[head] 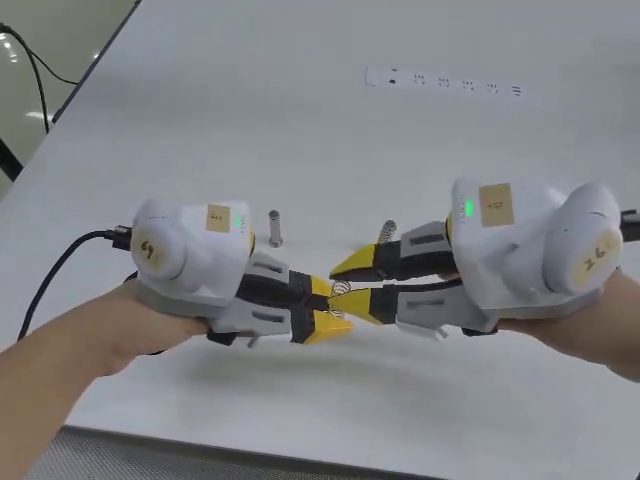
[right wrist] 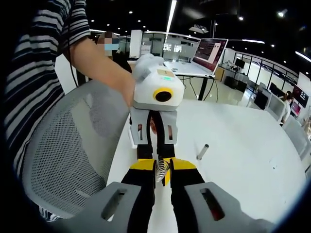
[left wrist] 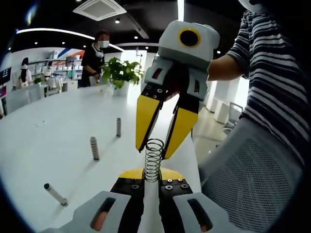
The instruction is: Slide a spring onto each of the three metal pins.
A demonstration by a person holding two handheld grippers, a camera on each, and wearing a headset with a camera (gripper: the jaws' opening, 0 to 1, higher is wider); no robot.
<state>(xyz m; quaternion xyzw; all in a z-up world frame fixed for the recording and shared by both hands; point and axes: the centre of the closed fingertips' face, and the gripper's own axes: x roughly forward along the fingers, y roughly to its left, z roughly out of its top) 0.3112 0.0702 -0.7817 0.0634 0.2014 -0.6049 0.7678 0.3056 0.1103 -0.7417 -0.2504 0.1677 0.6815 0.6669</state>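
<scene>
Left gripper (left wrist: 151, 181) is shut tight on one end of the spring (left wrist: 154, 159), up over the bench (head: 300, 100). Right gripper (right wrist: 163, 178) sits a bit open round the other end, not squeezing yet. If left lets go too soon, spring may pop out & roll off — bare pin (head: 274, 228) stays empty.

Left tool (head: 328, 306) clamped shut, right tool (head: 345, 288) parted, tips meeting head-on.

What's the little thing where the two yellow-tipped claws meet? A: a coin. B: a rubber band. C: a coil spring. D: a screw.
C: a coiled metal spring sticks out of the shut jaws of the left gripper, between the open yellow jaws of the right gripper.
</scene>
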